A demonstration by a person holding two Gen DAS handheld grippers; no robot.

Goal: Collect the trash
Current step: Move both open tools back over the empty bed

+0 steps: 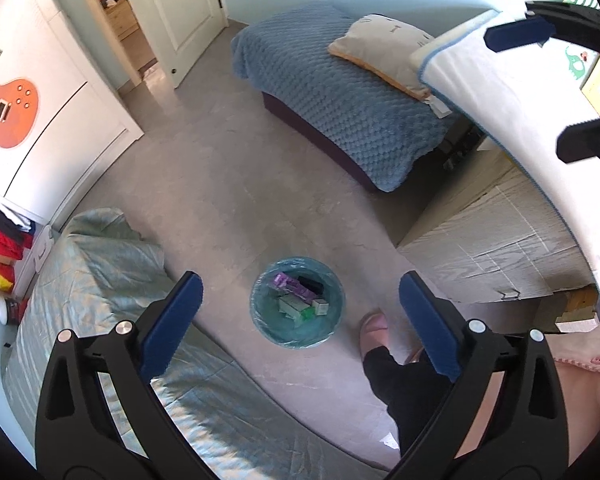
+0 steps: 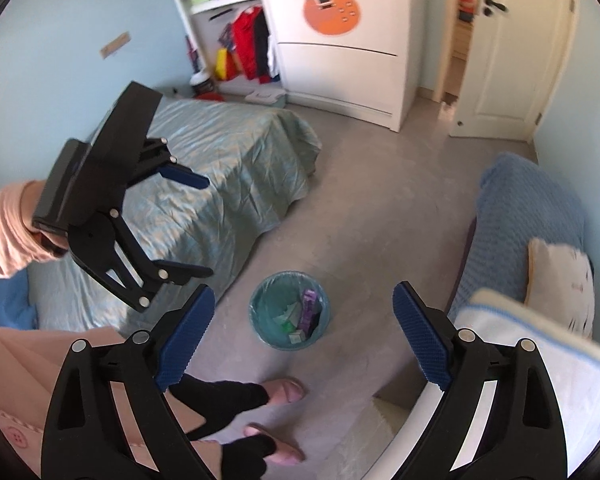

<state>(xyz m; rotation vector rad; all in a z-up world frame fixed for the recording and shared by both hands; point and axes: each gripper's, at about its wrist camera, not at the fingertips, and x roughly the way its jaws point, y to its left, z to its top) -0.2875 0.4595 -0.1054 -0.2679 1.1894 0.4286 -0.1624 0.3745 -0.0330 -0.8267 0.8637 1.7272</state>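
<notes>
A round trash bin (image 1: 262, 322) with a teal liner stands on the grey floor; it also shows in the right wrist view (image 2: 260, 328). It holds several small boxes, among them a purple one (image 1: 290, 283) and green ones (image 1: 296, 307). My left gripper (image 1: 300, 296) is open and empty, held high above the bin. My right gripper (image 2: 304, 308) is open and empty too, high above the bin. The right gripper shows at the upper right of the left wrist view (image 1: 540, 92), and the left gripper shows at the left of the right wrist view (image 2: 200, 224).
A bed with a pale green cover (image 2: 220, 168) lies left of the bin. A low blue-covered bench (image 1: 332, 96) with a pillow (image 1: 384, 52) and a white mattress (image 1: 512, 96) lie to the right. The person's slippered feet (image 2: 284, 392) stand near the bin. A white wardrobe (image 2: 340, 76) and open door (image 2: 512, 60) stand behind.
</notes>
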